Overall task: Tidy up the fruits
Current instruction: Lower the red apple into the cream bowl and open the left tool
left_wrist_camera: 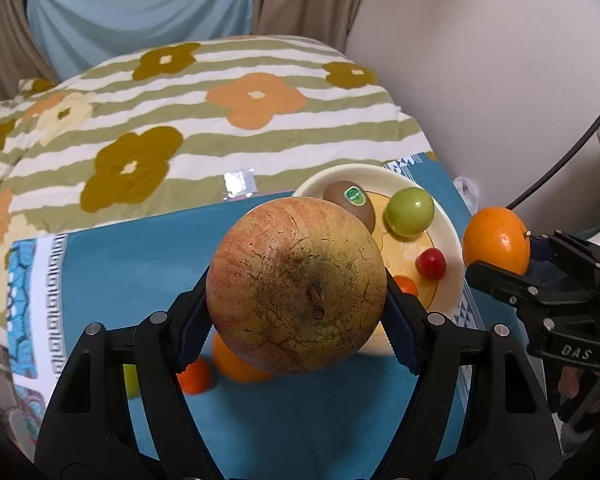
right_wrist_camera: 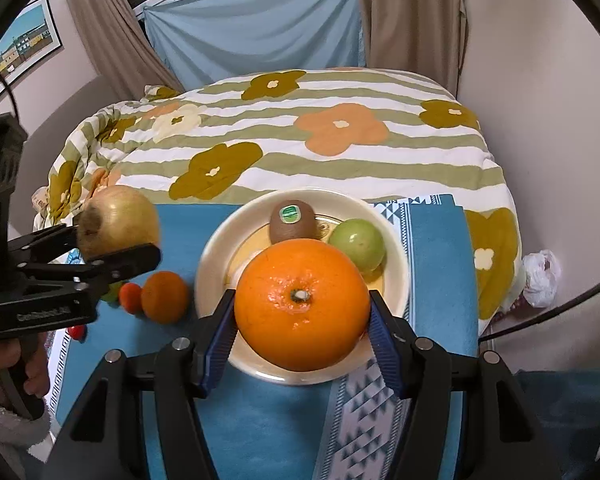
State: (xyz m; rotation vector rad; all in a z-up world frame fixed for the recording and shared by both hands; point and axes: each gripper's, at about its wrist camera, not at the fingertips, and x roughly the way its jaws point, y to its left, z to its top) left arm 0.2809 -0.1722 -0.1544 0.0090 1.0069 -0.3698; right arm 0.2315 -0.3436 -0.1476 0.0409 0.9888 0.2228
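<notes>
Left gripper (left_wrist_camera: 296, 300) clamped on a large apple (left_wrist_camera: 296, 284), held above the blue cloth (left_wrist_camera: 132, 264) — just left of the plate (right_wrist_camera: 216, 248). Right gripper (right_wrist_camera: 302, 320) clamped on a big orange (right_wrist_camera: 302, 304), over the plate's near rim. Plate holds a kiwi (right_wrist_camera: 292, 222) and a green fruit (right_wrist_camera: 358, 244); a small orange (right_wrist_camera: 165, 296) lies on the cloth.

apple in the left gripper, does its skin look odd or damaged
Yes. The apple held in the left gripper has brown, web-like cracking spreading from its stem across the yellowish top. It looks like rough russeting rather than a bruise or cut; no open wound shows.
</notes>
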